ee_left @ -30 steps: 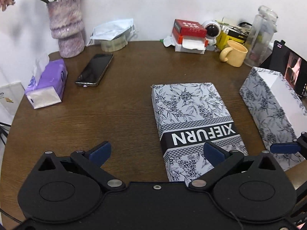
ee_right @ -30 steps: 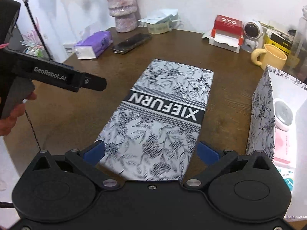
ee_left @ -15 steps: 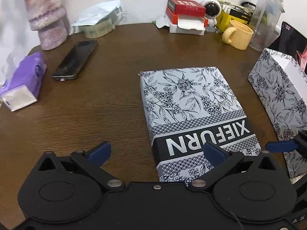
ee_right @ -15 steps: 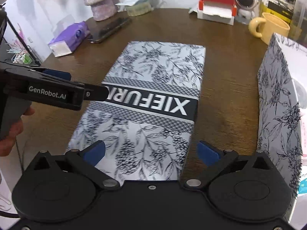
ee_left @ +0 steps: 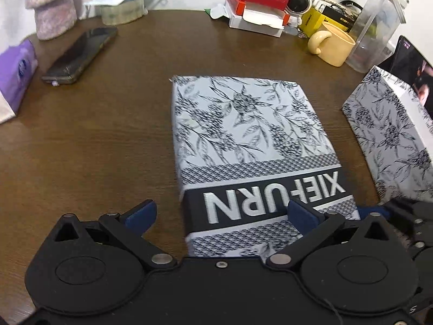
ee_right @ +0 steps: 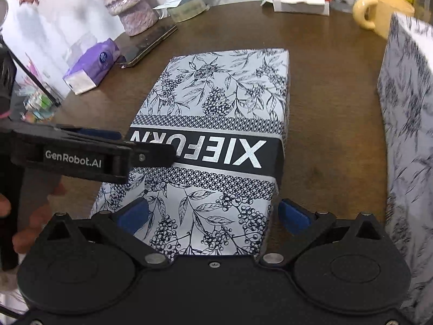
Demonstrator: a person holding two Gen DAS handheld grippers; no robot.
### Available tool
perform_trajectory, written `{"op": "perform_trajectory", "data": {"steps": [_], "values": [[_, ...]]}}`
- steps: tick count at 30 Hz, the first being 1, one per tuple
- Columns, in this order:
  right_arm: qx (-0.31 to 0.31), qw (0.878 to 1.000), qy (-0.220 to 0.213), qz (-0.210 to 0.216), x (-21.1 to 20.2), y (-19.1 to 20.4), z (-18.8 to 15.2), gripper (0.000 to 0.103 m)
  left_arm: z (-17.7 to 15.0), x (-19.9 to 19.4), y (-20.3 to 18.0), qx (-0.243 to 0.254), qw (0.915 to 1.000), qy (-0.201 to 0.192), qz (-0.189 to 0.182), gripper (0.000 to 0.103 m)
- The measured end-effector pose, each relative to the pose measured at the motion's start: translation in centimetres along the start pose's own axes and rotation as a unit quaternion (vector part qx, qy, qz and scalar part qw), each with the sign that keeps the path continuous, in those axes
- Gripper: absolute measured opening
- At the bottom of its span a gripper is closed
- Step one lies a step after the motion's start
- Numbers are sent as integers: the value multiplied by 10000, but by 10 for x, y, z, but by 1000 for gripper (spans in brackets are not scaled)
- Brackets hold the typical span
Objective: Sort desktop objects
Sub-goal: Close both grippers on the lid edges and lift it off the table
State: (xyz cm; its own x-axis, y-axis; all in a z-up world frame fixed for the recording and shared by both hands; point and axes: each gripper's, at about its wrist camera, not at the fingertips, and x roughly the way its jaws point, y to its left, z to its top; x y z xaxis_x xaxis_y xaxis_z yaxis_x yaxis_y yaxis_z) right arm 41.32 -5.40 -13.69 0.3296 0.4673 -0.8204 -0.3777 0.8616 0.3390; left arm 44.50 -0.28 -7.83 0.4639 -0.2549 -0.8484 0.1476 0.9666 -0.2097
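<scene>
On the round brown table [ee_left: 108, 140], starting at the left, a purple tissue pack [ee_left: 16, 75] sits at about nine o'clock, with a dark phone [ee_left: 81, 54] just inward of it at ten and a fuzzy pink vase [ee_left: 50, 5] behind that at eleven. The left gripper [ee_left: 220, 215] has its blue pads spread wide, one over bare wood and the other over the near left corner of the lid [ee_left: 249, 146], a flat box top with a leaf print and the word XIEFURN, which lies in the middle of the table. The right gripper [ee_right: 212, 214] is also spread open, its pads straddling the near end of the lid; whether they touch it cannot be told. At twelve o'clock sits a red and white box [ee_left: 257, 8], at one a yellow mug [ee_left: 333, 47], and at three the open box [ee_left: 392, 140] in the same print, apart from the lid.
</scene>
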Motion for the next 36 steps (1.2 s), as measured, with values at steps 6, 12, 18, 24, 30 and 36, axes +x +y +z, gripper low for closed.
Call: {"op": "perform_trajectory", "data": {"steps": [6,12,18,24,30,36], "values": [[14,9998,-176,15,0,0,-5,103,-5,8,1,-411,9983,163,-387,103],[74,9995,-302,-56,2,4,-6,103,-9,5,-6,-473,9987,39,-200,103],[169,9995,-268,-55,-1,6,-10,103,-12,-5,-11,-396,9992,-2,-68,103],[87,9990,-429,-79,-21,21,-15,103,-14,-30,-12,-322,9993,-182,-13,103],[124,9982,-583,-107,-49,43,-21,103,-24,-63,-6,-383,9987,-338,14,103],[80,9976,-678,-102,-76,64,-38,103,-45,-97,3,-393,9980,-493,62,103]]}}
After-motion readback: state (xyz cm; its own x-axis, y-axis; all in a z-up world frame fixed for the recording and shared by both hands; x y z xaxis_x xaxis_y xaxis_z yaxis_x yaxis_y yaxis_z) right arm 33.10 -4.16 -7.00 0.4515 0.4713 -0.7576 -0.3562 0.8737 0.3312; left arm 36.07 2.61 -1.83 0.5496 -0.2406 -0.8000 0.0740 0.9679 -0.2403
